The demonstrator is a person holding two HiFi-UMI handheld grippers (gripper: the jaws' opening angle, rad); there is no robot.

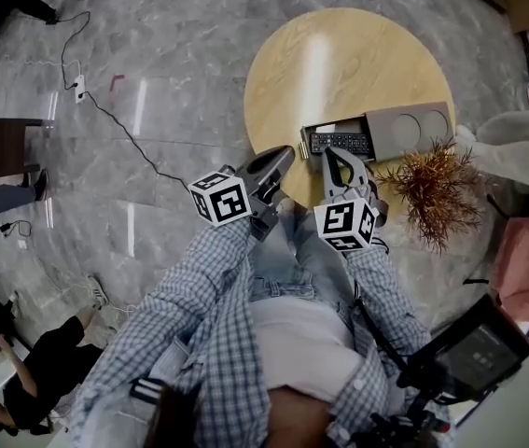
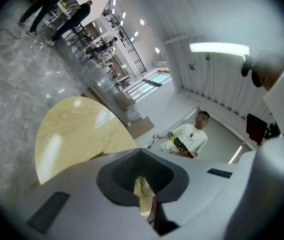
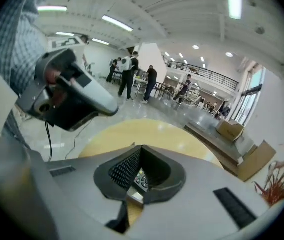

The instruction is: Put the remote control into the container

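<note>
The remote control (image 1: 341,143) lies flat in the left end of the grey container (image 1: 404,127), keys up, lengthwise along it. The container sits at the near edge of the round wooden worktop (image 1: 339,59), and its right end shows two round recesses. The right tongs (image 1: 330,155) hang over the container's near wall, just beside the remote, closed and gripping nothing. Through the hollow behind their tips, the right gripper view shows the remote's keys. The left tongs (image 1: 287,156) are closed too and empty, over the worktop's near edge, just left of the container. A dry brown plant (image 1: 437,189) shows beside the worktop's near right edge, touching the container's right end
</note>
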